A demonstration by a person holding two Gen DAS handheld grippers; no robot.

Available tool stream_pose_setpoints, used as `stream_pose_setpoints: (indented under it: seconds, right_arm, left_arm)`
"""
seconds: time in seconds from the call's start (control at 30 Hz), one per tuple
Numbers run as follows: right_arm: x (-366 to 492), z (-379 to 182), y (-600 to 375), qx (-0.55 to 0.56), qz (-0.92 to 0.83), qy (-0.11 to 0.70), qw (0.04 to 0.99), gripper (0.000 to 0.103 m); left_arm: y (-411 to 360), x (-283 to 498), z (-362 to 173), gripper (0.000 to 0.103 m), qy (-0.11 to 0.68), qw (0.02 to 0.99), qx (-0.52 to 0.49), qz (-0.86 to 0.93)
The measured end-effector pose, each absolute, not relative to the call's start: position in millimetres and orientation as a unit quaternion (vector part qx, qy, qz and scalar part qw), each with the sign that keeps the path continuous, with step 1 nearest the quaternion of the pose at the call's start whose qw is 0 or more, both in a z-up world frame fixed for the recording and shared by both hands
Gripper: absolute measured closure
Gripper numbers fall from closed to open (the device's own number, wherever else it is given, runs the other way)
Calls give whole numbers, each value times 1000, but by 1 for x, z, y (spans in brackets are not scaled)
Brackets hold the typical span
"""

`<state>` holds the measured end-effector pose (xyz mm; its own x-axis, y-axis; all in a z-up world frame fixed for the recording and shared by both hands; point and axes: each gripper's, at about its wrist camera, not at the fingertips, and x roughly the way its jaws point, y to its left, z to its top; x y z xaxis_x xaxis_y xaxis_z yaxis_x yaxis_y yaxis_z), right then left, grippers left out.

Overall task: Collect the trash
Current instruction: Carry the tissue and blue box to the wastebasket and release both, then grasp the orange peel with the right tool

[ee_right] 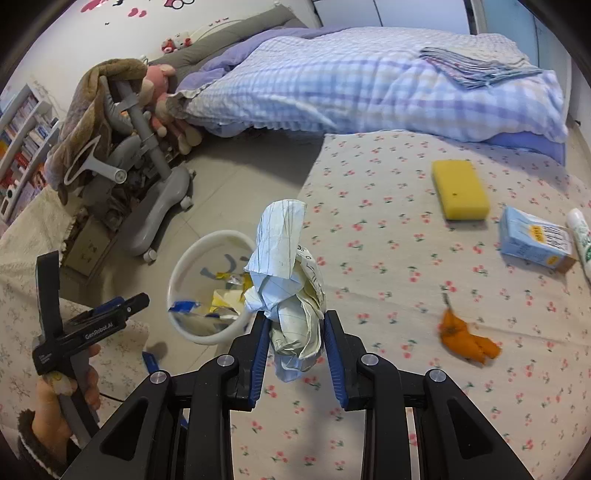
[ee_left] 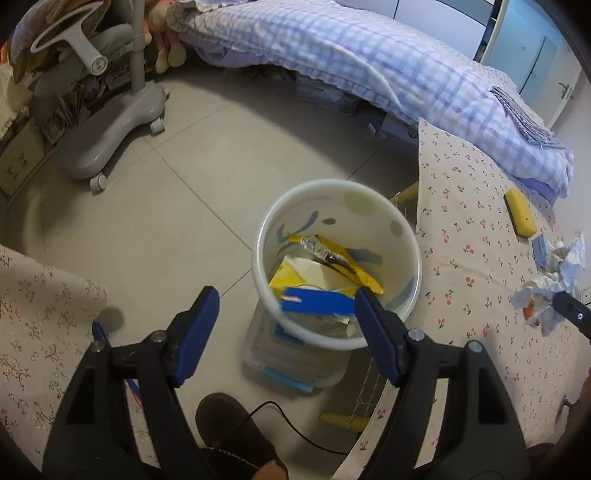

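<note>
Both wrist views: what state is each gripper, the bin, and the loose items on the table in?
Left gripper: open, empty, above the bin.
Right gripper: shut on crumpled paper, held above the table.
Bin: on the floor, open-topped, partly filled with wrappers.
Orange peel: lying on the table.
Sponge: lying flat.
Carton: lying on its side.

Child's bedroom, home: bed with checked quilt (ee_right: 369, 81), plush toys (ee_right: 162, 92), bookshelf (ee_right: 22, 136), cartoon-cat wall stickers (ee_right: 177, 3), tiled floor (ee_left: 166, 206).
</note>
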<state>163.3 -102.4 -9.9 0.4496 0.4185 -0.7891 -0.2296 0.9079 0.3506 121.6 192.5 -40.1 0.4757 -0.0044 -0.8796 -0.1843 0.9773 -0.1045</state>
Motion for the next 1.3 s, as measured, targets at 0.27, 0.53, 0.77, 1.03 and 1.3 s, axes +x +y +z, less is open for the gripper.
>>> stream_pose_setpoints:
  seconds: [0.27,0.53,0.77,1.03,1.3]
  right_arm:
    - [182,-29,-51,97,222,503,830,72]
    - [193,-47,0,90,249,508,820,71]
    - [197,-54,14,111,250,507,818,36]
    - [184,-39,-15,98,221,499,832,35]
    - [160,-28,-91,110,147,498,847,32]
  left_arm:
    - [217,106,-46,19,525,841,-111,73]
    - [230,95,-42,19,523,841,-112,76]
    - [236,91,-40,19,520,842,-116,77]
    - [214,95,-35,19,519,847,-101,57]
    - [166,101,-38,19,531,842,-91,13]
